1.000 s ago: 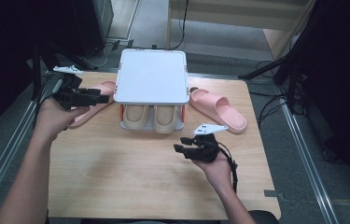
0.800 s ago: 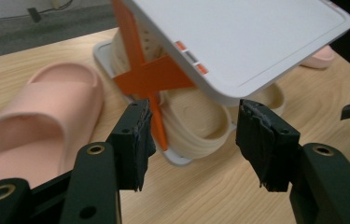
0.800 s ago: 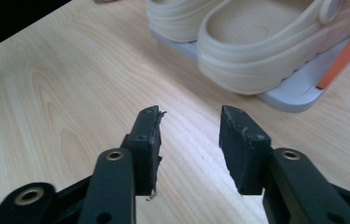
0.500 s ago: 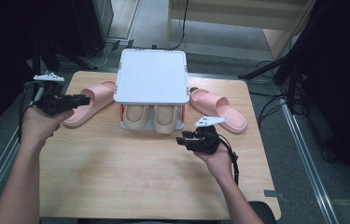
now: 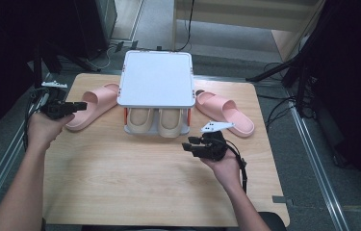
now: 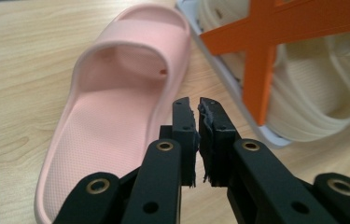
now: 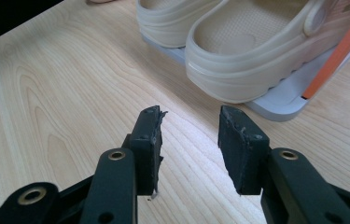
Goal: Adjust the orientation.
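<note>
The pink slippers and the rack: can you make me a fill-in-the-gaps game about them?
1. Each pink slipper lies on the wooden ____.
2. The shoes on the rack's bottom shelf are coloured ____.
3. The left tongs are ____, with nothing between them.
4. The right tongs are ____, over bare table.

Missing words: table; cream; shut; open

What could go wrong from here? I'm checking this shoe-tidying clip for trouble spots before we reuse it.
1. The left gripper has just closed with nothing between its jaws; aimed at the pink slipper, it might push it rather than grasp it.
2. That slipper lies close beside the shoe rack, so a nudge could jam it against the orange brace.
3. The right gripper, open, points at the beige clogs; moving in could knock them.
</note>
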`<state>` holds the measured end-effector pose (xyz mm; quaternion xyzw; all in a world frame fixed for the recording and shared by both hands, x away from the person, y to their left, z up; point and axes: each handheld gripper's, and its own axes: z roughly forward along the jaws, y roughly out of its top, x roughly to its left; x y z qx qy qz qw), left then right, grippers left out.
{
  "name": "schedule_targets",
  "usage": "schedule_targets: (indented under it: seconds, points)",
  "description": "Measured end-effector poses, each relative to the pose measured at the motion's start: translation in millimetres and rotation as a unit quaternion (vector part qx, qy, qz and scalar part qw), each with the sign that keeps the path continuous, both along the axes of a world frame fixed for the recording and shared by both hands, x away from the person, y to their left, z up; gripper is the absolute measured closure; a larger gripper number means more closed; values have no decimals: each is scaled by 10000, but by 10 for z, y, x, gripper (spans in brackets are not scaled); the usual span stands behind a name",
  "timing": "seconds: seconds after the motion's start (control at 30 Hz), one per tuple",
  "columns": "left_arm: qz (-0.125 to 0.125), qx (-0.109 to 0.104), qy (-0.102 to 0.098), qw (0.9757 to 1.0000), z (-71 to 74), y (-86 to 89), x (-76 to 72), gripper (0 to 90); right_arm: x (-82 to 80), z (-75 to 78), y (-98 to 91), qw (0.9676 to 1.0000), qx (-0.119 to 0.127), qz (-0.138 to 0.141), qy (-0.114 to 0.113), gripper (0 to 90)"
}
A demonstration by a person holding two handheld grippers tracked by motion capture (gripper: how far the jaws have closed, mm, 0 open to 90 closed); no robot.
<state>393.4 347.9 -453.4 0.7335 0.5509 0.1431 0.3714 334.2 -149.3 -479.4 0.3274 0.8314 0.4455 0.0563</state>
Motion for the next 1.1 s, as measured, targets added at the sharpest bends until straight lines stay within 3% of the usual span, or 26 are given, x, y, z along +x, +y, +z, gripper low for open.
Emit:
schedule_targets:
  seconds: [0.37,0.57,0.67,1.1]
  points:
    - [133,17,286,9995,-358,137,260,852,-102,-32,-123,9998,-6,-219,16,603]
    - [231,-55,387,9990,-469,195,356,859,-171,-48,-194,9995,-21,-322,-14,603]
    - [229,11,448,9987,-527,169,411,858,-194,-56,-216,9994,-31,-358,-19,603]
    - [204,-84,434,9988,-570,67,487,855,-236,-73,-269,9989,-69,-471,-11,603]
